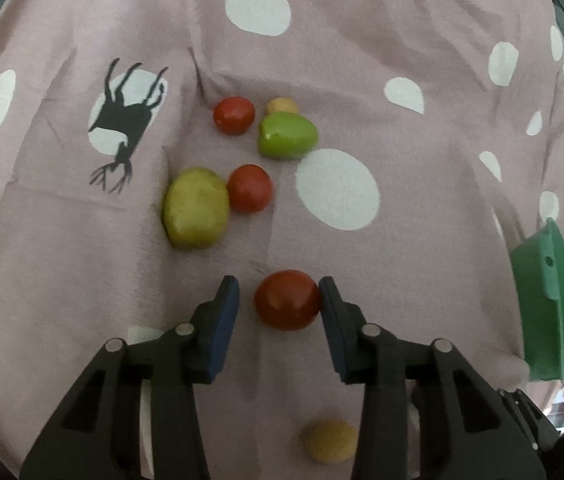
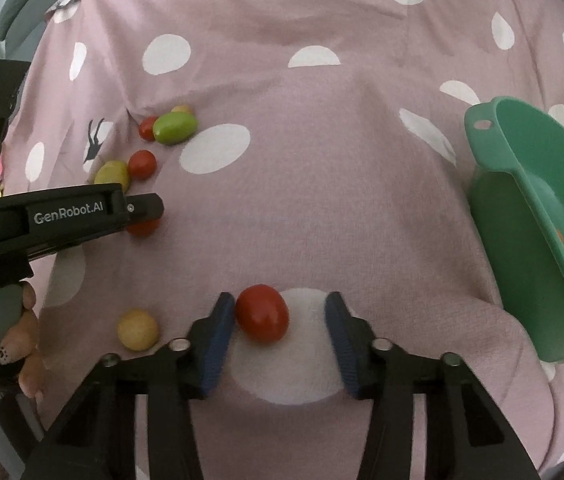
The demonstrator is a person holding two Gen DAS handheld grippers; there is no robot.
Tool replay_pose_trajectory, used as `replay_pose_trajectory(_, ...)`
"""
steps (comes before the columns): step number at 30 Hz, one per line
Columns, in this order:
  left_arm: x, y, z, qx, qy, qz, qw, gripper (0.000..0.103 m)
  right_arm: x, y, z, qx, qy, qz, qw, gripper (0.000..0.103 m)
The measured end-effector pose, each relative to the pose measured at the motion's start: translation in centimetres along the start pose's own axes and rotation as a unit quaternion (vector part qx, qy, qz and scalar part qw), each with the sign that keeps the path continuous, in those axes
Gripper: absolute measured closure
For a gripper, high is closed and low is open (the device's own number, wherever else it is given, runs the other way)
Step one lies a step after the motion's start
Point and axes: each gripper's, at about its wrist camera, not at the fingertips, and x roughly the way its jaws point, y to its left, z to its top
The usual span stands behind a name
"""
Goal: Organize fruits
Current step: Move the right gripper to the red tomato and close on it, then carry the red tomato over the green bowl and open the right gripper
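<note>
On the pink dotted cloth point(image 1: 401, 240) a red tomato point(image 1: 287, 300) lies between the fingers of my left gripper point(image 1: 279, 282). The right pad touches it and a gap shows at the left pad, so the gripper is open. In the right wrist view another red tomato point(image 2: 262, 313) lies on a white dot between the fingers of my right gripper point(image 2: 280, 300). It rests against the left pad, well clear of the right one, and this gripper is open too. The left gripper point(image 2: 144, 210) shows at the left, over its tomato point(image 2: 144, 228).
Further out lie a yellow-green fruit point(image 1: 196, 208), two red tomatoes point(image 1: 250, 188) point(image 1: 234, 115), a green fruit point(image 1: 286, 136) and a small yellow one point(image 1: 282, 106). A yellow ball-like fruit point(image 2: 138, 330) sits near the grippers. A green bowl point(image 2: 541, 240) stands at the right. A hand point(image 2: 28, 344) grips the left handle.
</note>
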Motion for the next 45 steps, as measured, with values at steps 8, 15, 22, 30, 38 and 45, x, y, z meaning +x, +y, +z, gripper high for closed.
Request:
replay_pose_trajectory(8,0.2,0.4,0.1,-0.006,-0.009,0.013,0.9998,0.072,-0.3,-0.2,0.2,0.013,-0.01,0.014,1.0,0.076)
replay_pose_trajectory(15,-0.4,0.5,-0.1,-0.008,-0.007,0.014,0.9998,0.072,-0.6,-0.2,0.4,0.018,-0.015,0.023,0.999,0.077)
replay_pose_trajectory(22,-1.3,0.6,-0.2,-0.011,-0.012,0.005,0.9999,0.072,-0.3,0.0,0.4,0.003,0.002,0.011,1.0,0.077)
replay_pose_trajectory(30,-1.9,0.7,-0.3,-0.007,-0.014,-0.006,0.9999,0.072,-0.1,0.4,0.3,-0.001,-0.002,0.001,1.0,0.077)
replay_pose_trajectory(38,-2.9,-0.2,-0.5,0.004,-0.029,-0.013,0.9995,0.072,-0.9,-0.3,0.3,0.025,-0.02,0.024,0.999,0.077)
replay_pose_trajectory(45,-4.2,-1.3,-0.6,0.017,-0.038,-0.041,0.9983,0.072,-2.9,-1.4,1.5,0.051,-0.054,0.036,0.997,0.077)
